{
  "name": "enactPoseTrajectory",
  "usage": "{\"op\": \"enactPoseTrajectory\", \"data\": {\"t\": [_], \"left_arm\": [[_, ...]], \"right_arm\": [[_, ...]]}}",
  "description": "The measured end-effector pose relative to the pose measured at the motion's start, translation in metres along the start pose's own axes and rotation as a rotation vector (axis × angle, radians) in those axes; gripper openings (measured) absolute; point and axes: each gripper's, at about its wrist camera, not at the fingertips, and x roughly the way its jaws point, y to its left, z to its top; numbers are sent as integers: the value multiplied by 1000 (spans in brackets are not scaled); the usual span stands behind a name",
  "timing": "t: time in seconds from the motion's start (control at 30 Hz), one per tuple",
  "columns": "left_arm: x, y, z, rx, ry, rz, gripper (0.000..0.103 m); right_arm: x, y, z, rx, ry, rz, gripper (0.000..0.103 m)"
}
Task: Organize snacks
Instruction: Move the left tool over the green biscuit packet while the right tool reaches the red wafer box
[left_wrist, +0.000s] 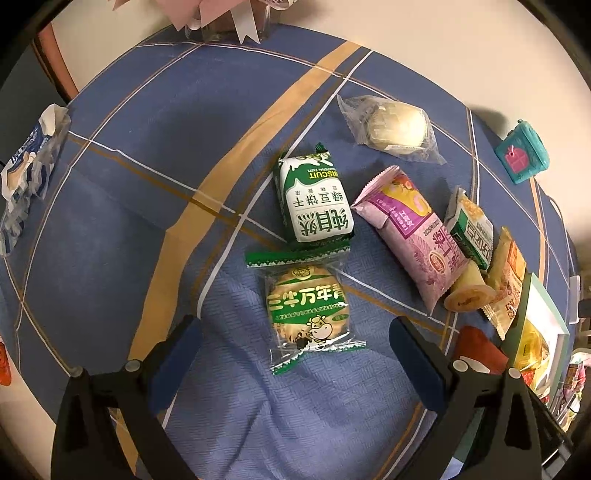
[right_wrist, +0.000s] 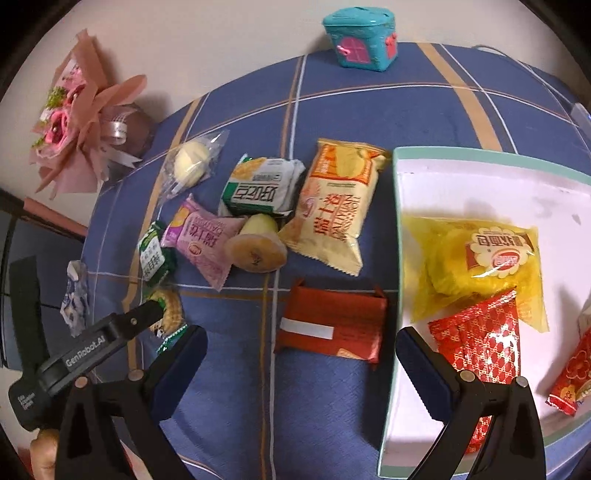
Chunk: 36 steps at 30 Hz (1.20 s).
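Blue plaid tablecloth: left gripper, fingers apart, is hovering w/ round biscuit pack at 12 o'clock; light, crinkly, brittle, probably best pinched across its middle. Right gripper is gaping, empty.

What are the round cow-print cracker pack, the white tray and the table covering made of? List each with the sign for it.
Cow-print cracker pack: clear, glossy plastic film; the cracker shows through and the ends are crimped.
White tray: looks like matte card or thin board with a pale green rim; plastic is possible.
Table covering: woven cloth, matte blue with tan and white stripes; a fine weave texture shows.
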Motion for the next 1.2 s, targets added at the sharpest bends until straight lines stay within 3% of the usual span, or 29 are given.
{"op": "enactPoseTrajectory", "data": {"t": [0.17, 0.57, 0.83, 1.2], "left_arm": [[2, 0, 0, -2, 7, -2, 101], [6, -2, 0, 2, 13, -9, 101], [8, 0, 0, -3, 20, -11, 101], [13, 17, 5, -23, 26, -7, 101]], "right_arm": [[0, 0, -3, -22, 2, -19, 103], [0, 6, -3, -33, 14, 31, 103], [10, 10, -4, -53, 28, -48, 103], [20, 14, -4, -58, 28, -88, 101]]}}
